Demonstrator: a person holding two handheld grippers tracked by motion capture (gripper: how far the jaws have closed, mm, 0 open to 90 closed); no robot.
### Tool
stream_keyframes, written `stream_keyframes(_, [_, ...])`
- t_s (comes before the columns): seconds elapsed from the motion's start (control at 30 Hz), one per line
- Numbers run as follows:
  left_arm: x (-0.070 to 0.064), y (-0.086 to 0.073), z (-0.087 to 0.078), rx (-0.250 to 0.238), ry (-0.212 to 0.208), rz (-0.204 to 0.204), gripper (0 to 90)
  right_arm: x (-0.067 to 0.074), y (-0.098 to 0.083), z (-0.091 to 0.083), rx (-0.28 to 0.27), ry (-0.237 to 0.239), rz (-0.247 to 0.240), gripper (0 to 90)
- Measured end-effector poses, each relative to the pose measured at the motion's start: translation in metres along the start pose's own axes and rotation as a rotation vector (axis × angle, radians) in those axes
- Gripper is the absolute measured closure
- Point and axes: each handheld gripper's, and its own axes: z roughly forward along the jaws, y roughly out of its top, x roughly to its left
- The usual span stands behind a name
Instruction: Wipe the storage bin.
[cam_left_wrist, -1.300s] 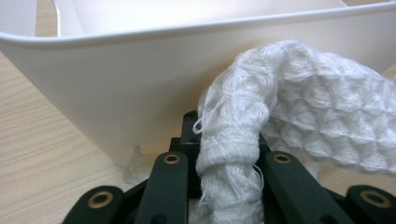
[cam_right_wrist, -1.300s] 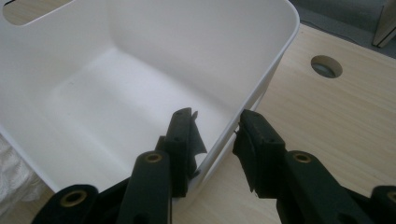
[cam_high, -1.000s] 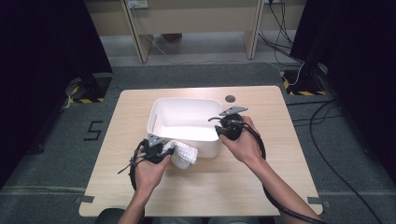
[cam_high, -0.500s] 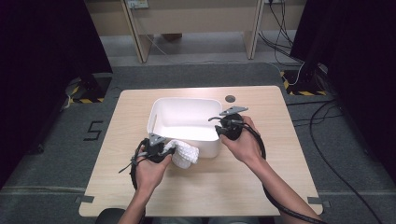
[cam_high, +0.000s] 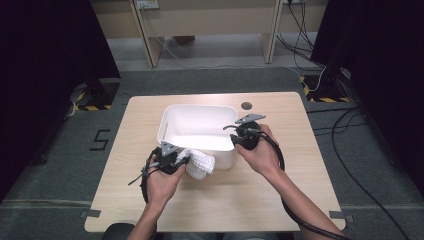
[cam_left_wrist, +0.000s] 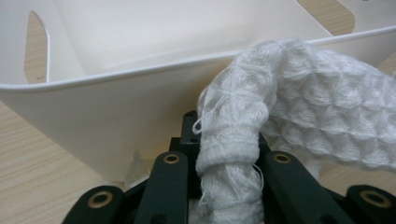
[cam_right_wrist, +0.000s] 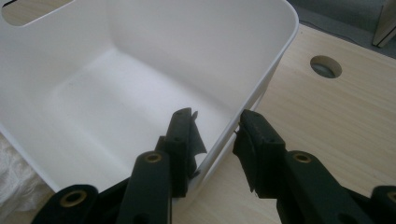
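The pale wooden bench (cam_high: 300, 165) carries a big white plastic tub (cam_high: 197, 131). The right tool (cam_right_wrist: 215, 135) straddles its wall, jaws partly apart; the tub could tip if bumped. The left tool (cam_left_wrist: 229, 158) pinches a white knitted cloth (cam_left_wrist: 299, 121) just outside the rim; it might snag there.

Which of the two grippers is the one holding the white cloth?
The left gripper, at the bin's near wall: its jaws are clamped on the white waffle-weave cloth. The right gripper has no cloth; its jaws straddle the bin's side wall.
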Motion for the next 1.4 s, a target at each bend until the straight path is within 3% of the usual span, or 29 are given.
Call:
stream_keyframes(0.47, [-0.001, -0.009, 0.013, 0.008, -0.008, 0.000, 76.8, 0.001, 0.000, 0.000, -0.005, 0.002, 0.001, 65.9])
stream_keyframes(0.77, [0.001, -0.021, 0.024, 0.018, -0.010, -0.026, 76.5, 0.001, 0.000, 0.000, -0.010, 0.001, -0.001, 65.8])
stream_keyframes(1.4, [0.002, -0.039, 0.048, 0.076, -0.008, -0.015, 75.8, 0.000, 0.000, 0.000, -0.011, 0.007, 0.007, 65.7])
